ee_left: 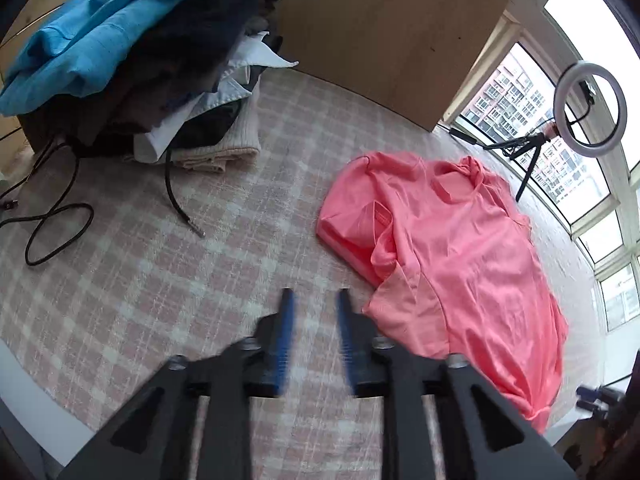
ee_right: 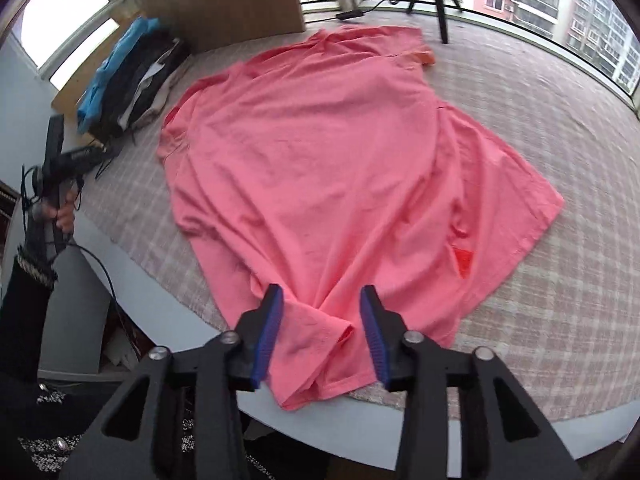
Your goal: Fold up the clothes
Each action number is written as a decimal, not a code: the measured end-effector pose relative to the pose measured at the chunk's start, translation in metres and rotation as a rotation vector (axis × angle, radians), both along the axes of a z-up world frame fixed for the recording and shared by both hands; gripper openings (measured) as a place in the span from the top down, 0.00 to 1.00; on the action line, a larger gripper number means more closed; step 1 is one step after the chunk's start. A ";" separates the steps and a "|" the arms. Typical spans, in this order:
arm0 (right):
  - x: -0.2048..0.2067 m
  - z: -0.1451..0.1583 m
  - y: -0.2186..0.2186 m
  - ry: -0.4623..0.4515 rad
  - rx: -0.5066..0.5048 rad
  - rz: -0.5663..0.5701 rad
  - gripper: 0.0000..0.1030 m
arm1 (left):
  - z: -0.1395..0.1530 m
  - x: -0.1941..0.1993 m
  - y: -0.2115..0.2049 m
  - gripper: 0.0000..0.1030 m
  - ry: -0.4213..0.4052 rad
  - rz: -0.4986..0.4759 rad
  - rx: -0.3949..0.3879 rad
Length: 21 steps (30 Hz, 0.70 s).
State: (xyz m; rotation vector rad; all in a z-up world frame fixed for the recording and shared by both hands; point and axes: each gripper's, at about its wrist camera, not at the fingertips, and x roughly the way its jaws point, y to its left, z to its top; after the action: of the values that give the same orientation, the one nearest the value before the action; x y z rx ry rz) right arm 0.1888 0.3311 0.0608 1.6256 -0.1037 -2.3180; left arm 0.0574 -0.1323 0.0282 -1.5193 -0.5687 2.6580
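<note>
While the coral-pink short-sleeved T-shirt (ee_right: 340, 168) lies spread across the pink-and-cream checked cloth (ee_right: 540, 320) that covers the worktop, the right hand-held gripper (ee_right: 322, 312) sits low at the garment's near edge, its blue-padded fingers (ee_right: 269, 332) standing apart on either side of a bunched fold of the pink fabric without pinching it. That near corner of the shirt droops a little over the pale rim of the worktop (ee_right: 320, 420). A small red patch shows near the hem on the right side of the shirt. In the left wrist view, the left hand-held gripper (ee_left: 315, 308) hangs over bare checked cloth just beside the shirt (ee_left: 452, 248), its blue pads parted with nothing between them; that view is slightly blurred. The shirt's sleeve on that side is folded in and rumpled. At the far corner of the worktop rests a pile of clothes (ee_left: 132, 80), dark and beige garments topped by a bright blue one, with black cables (ee_left: 56, 220) trailing beside it. A brown cardboard-coloured box (ee_left: 384, 32) stands behind, and a ring light on a black tripod (ee_left: 588, 108) stands by the windows.
</note>
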 end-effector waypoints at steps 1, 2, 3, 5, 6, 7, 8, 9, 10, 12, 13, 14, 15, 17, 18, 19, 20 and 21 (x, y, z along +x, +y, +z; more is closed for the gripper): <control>0.003 -0.006 -0.005 -0.008 -0.006 0.004 0.51 | -0.002 -0.009 0.000 0.64 -0.006 -0.008 -0.003; 0.006 -0.013 -0.008 -0.017 -0.009 0.003 0.51 | -0.004 -0.021 0.002 0.64 -0.013 -0.028 -0.012; 0.009 -0.019 -0.010 -0.027 -0.009 -0.011 0.51 | -0.007 -0.032 0.006 0.64 -0.022 -0.059 -0.026; 0.016 -0.031 -0.012 -0.047 -0.009 -0.044 0.51 | -0.013 -0.051 0.014 0.64 -0.040 -0.120 -0.057; 0.019 -0.036 -0.013 -0.053 -0.004 -0.062 0.51 | -0.017 -0.060 0.019 0.62 -0.050 -0.154 -0.072; 0.022 -0.041 -0.014 -0.058 0.002 -0.080 0.51 | -0.023 -0.070 0.024 0.60 -0.066 -0.184 -0.102; 0.025 -0.044 -0.015 -0.057 0.009 -0.096 0.51 | -0.029 -0.079 0.028 0.60 -0.082 -0.203 -0.138; 0.027 -0.047 -0.016 -0.058 0.016 -0.111 0.51 | -0.035 -0.087 0.030 0.60 -0.097 -0.218 -0.159; 0.028 -0.050 -0.018 -0.059 0.024 -0.124 0.51 | -0.041 -0.095 0.032 0.60 -0.113 -0.233 -0.171; 0.030 -0.053 -0.022 -0.056 0.041 -0.144 0.51 | -0.047 -0.105 0.033 0.60 -0.114 -0.246 -0.181; 0.030 -0.055 -0.024 -0.053 0.054 -0.149 0.51 | -0.046 -0.109 0.035 0.60 -0.097 -0.260 -0.177; 0.030 -0.056 -0.027 -0.054 0.066 -0.148 0.51 | -0.046 -0.111 0.038 0.61 -0.092 -0.282 -0.168; 0.030 -0.057 -0.031 -0.054 0.078 -0.148 0.51 | -0.046 -0.112 0.042 0.63 -0.089 -0.307 -0.161; 0.030 -0.060 -0.038 -0.054 0.103 -0.150 0.51 | -0.044 -0.114 0.051 0.74 -0.080 -0.355 -0.160; 0.030 -0.062 -0.040 -0.053 0.115 -0.155 0.51 | -0.043 -0.113 0.056 0.90 -0.074 -0.377 -0.175; 0.030 -0.063 -0.042 -0.051 0.124 -0.162 0.51 | -0.042 -0.113 0.061 0.98 -0.068 -0.400 -0.190; 0.031 -0.063 -0.042 -0.048 0.130 -0.174 0.51 | -0.040 -0.113 0.066 0.98 -0.058 -0.421 -0.192; 0.031 -0.064 -0.043 -0.045 0.135 -0.186 0.59 | -0.038 -0.112 0.069 0.98 -0.043 -0.438 -0.187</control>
State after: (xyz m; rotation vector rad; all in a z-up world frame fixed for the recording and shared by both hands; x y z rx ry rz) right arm 0.2196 0.2886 -0.0027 1.8043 -0.1158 -2.4743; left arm -0.0543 -0.0631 -0.0094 -1.5324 0.0201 2.3930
